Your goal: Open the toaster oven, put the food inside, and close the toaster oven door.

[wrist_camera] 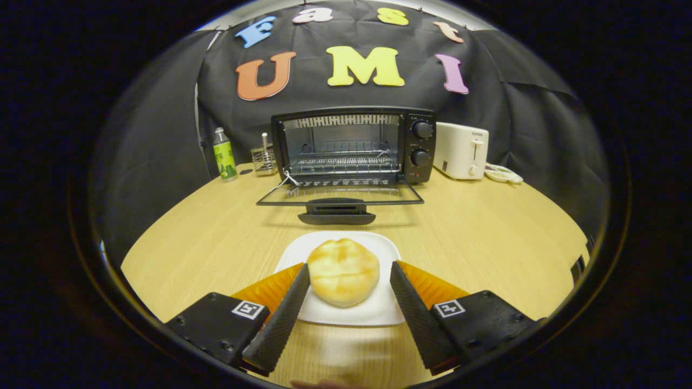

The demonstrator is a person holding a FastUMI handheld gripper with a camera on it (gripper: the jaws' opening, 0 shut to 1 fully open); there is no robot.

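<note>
Here we see the gripper point(350, 273) with its fingers point(281, 319) spread wide, one on each side of the bun point(343, 272). We cannot tell if the left tip touches the bun; the right tip stays a little apart from it. Neither finger presses on it. The gripper points straight ahead and a bit down at the bun.

The bun is round, golden and soft-looking, with a cracked top. It sits on a white plate point(378, 313) with rounded corners, on a light wood table point(486, 232).

Beyond the bun stands the oven point(354, 146), a black box with two round knobs. Its glass door point(339, 195) lies flat open toward the bun, and a wire rack point(346, 161) shows inside.

Beside the oven we see a white toaster point(460, 150) on one side, and a small wire holder point(264, 158) and a green bottle point(224, 154) on the other.
</note>
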